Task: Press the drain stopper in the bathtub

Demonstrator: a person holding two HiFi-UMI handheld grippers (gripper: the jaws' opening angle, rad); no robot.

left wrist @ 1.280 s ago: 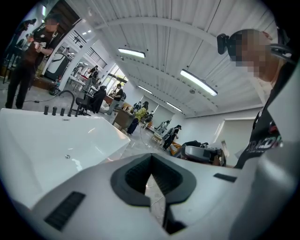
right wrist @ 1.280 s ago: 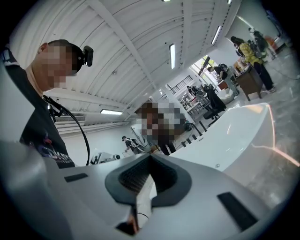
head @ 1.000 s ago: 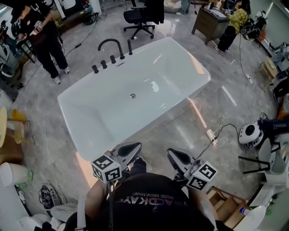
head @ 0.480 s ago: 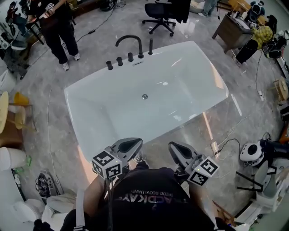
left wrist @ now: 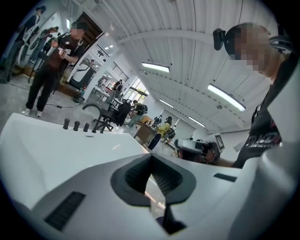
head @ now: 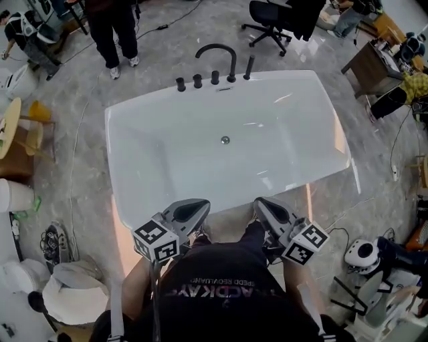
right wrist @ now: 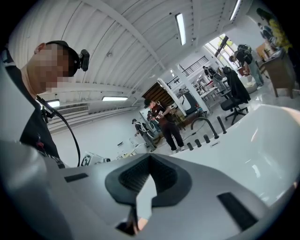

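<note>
A grey marbled floor (head: 67, 174) spreads all round; a black office chair (head: 267, 27) stands at the top, a dark garment (head: 304, 17) hanging just beside it; a black arched spout (head: 217, 53) rises next to a row of black knobs (head: 197, 81); a person in dark trousers (head: 114, 27) stands at upper left; a wooden desk (head: 371, 67) sits at upper right; dark shoes (head: 55, 242) lie at lower left; strip lights (left wrist: 157, 68) line the ceiling.
</note>
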